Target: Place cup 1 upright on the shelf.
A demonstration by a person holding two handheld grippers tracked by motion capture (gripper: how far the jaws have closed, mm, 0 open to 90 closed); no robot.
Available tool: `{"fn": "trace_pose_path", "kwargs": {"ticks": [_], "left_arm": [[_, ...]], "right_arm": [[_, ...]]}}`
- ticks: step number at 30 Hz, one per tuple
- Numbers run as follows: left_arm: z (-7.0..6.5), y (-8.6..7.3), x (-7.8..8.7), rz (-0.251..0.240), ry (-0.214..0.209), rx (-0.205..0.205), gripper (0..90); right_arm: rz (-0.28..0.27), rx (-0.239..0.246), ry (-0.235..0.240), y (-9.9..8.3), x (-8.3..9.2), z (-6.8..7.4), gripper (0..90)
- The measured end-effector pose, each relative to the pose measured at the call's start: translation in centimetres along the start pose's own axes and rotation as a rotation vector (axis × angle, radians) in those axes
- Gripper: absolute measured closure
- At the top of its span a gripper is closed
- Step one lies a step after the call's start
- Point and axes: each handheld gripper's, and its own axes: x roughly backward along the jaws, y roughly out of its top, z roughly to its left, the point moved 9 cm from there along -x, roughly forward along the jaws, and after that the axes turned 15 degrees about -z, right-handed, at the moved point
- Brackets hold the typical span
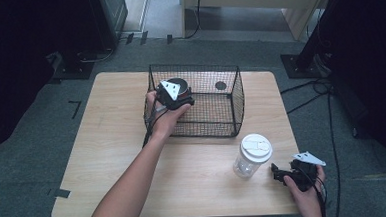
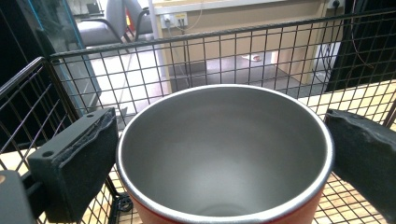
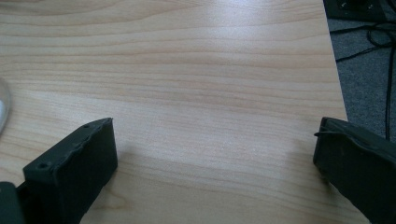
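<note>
A metal cup with a red outside and a steel inside stands upright inside the black wire basket, near its left wall. My left gripper reaches into the basket, and a black pad presses the cup's rim on each side. From above, the cup shows just past my left gripper. My right gripper hovers open over bare wood, with nothing between its fingers. In the high view my right gripper sits near the table's front right corner.
A clear jar with a white lid stands just left of my right gripper. A dark round spot lies at the basket's rear right. Beyond the light wooden table's right edge, cables trail on grey floor.
</note>
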Motion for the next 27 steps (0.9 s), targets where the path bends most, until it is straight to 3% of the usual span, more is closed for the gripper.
{"fn": "trace_pose_path", "kwargs": {"ticks": [3,9,20,27], "left_arm": [[0.0,0.3,0.1,-0.004,0.002,-0.014,0.0],[0.1,1.0,0.1,-0.004,0.015,-0.003,0.0],[-0.1,2.1,0.3,-0.028,-0.009,0.031,0.0],[0.6,3.4,0.4,-0.021,0.027,0.047,0.0]], "right_arm": [[0.000,0.000,0.000,0.0,0.0,0.0,0.0],[0.000,0.000,0.000,0.0,0.0,0.0,0.0],[0.000,0.000,0.000,0.0,0.0,0.0,0.0],[0.000,0.000,0.000,0.0,0.0,0.0,0.0]]}}
